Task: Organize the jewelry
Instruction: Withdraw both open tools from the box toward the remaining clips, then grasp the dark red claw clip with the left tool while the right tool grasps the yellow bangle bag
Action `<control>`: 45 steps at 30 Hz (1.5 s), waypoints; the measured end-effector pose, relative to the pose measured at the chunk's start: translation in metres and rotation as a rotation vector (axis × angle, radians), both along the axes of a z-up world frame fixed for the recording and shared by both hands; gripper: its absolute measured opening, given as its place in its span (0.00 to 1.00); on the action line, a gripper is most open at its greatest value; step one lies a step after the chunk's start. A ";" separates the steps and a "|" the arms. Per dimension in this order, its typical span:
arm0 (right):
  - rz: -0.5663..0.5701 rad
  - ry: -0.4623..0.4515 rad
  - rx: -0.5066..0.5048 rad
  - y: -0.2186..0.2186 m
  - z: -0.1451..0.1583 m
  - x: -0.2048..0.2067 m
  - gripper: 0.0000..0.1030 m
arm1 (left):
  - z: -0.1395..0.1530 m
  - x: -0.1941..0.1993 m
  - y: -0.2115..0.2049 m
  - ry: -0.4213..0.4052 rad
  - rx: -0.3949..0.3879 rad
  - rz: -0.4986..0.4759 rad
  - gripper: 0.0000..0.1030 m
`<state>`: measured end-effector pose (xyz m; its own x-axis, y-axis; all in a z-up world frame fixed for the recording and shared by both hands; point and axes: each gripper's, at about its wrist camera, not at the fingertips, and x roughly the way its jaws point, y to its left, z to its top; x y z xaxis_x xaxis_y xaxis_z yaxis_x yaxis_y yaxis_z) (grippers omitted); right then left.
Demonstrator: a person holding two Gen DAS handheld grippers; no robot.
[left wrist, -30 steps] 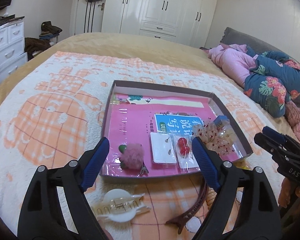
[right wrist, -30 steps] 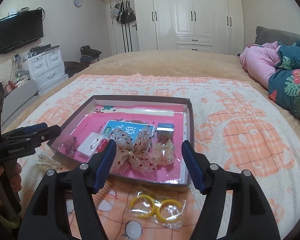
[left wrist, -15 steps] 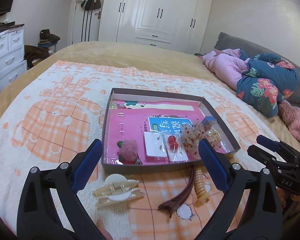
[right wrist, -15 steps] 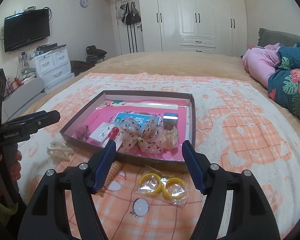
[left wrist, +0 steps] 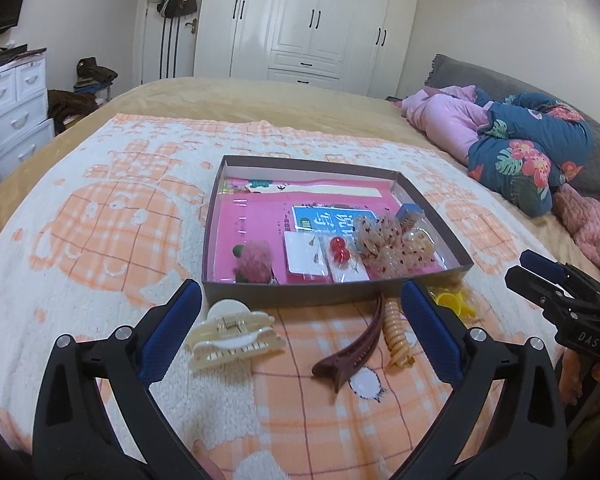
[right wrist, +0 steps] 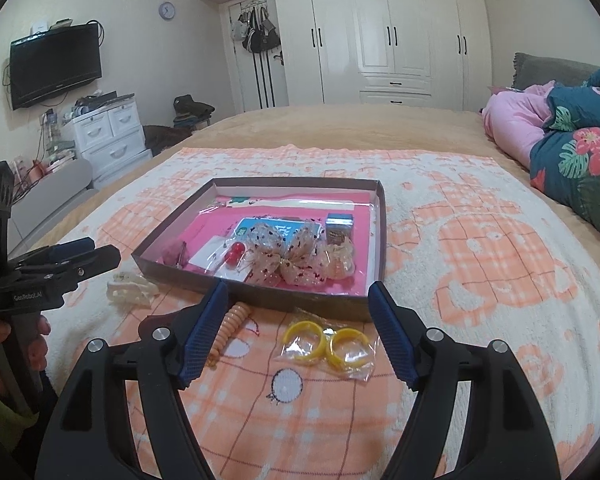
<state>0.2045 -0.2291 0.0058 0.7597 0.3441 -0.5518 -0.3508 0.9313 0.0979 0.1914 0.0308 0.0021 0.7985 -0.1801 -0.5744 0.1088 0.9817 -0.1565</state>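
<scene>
On the bed blanket (left wrist: 100,240), going left to right in the left wrist view: a cream claw clip (left wrist: 236,334) lies at about 7 o'clock from the box (left wrist: 340,294), a dark red hair clip (left wrist: 356,350) and a coiled peach hair tie (left wrist: 396,330) at 6 o'clock, and bagged yellow rings (right wrist: 326,342) at 5 o'clock, just outside the front wall. Inside the box sit a pink pompom (left wrist: 256,260), red bead earrings (left wrist: 339,250) and a dotted bow (right wrist: 286,254). The left gripper (left wrist: 300,328) has its jaws spreading wide, nothing between them; the claw clip is nearest its left jaw. The right gripper (right wrist: 298,330) is also opening over the rings, not touching them. To do this well, I judge each gripper should drop straight over one loose piece, straddle it fully, pinch the bag rather than the blanket pile, then lift clear of the box wall
</scene>
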 end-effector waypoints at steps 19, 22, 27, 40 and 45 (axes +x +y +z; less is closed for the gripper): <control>-0.026 0.070 -0.028 -0.007 -0.021 -0.023 0.68 | -0.018 -0.024 -0.031 0.037 0.054 -0.087 0.89; -0.053 0.083 -0.039 -0.011 -0.025 -0.021 0.68 | -0.023 -0.023 -0.035 0.049 0.067 -0.101 0.89; -0.090 0.121 -0.045 -0.020 -0.034 -0.014 0.68 | -0.033 -0.018 -0.040 0.069 0.089 -0.116 0.89; -0.114 0.164 -0.078 -0.018 -0.048 -0.002 0.74 | -0.052 -0.004 -0.044 0.093 0.159 -0.127 0.79; -0.119 0.193 -0.059 -0.019 -0.053 0.008 0.75 | -0.055 0.002 -0.050 0.095 0.183 -0.150 0.60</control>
<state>0.2123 -0.2477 -0.0467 0.6711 0.2218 -0.7074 -0.2186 0.9710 0.0970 0.1936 -0.0196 -0.0524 0.7113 -0.1789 -0.6798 0.2488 0.9685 0.0054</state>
